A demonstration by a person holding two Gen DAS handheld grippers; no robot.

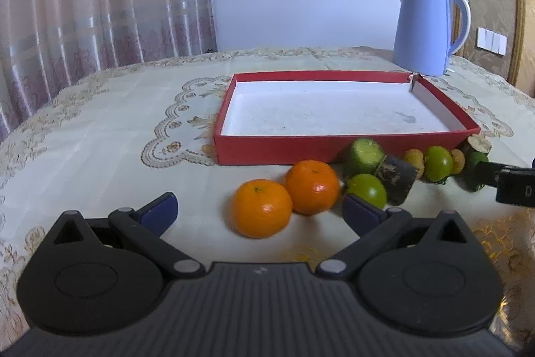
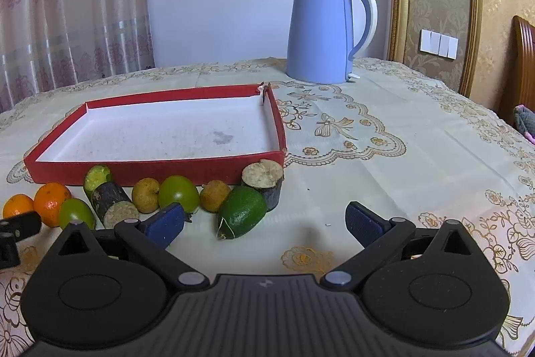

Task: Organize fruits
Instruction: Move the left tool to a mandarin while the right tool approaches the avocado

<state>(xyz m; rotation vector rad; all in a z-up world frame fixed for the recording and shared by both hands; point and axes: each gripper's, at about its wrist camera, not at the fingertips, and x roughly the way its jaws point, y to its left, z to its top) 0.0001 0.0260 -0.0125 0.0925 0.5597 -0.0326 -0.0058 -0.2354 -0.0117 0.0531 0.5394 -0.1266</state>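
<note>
Table [image 2: 418,136] with an embroidered cream cloth takes up most of both views; patterned curtain [image 1: 83,5] behind on the left, plain wall in the middle, gold-trimmed panel with a switch plate [image 2: 438,43] on the right.

Red box [image 1: 277,149], shallow, white inside, nothing in it, sits mid-table. One back corner is split. Blue kettle [image 2: 321,32] stands behind the box, well apart from the fruit.

Left gripper [image 1: 260,212]: jaws spread wide, holding nothing. Blue pads on both fingers. It sits low over the table, lined up with the two oranges.

Right gripper [image 2: 264,221]: also spread wide, holding nothing. The avocado lies just ahead of the gap, nearer the left finger.

Fruit is all outside the box, in a rough row along its near wall:
- two oranges [image 1: 262,208] at the left end, touching each other
- avocado [image 2: 242,211] toward the right end, dark green, pointed end toward the camera
- three short sugarcane pieces: one dark-skinned [image 2: 113,203], one with a green cut face [image 1: 366,154] right behind it, one [image 2: 264,181] at the box's right corner, cut face up
- two green round fruits [image 2: 177,193], one beside the oranges, one mid-row
- two small brown round fruits [image 2: 145,194], either side of the mid-row green one

Row is tightly packed; most neighbours touch or nearly touch.
</note>
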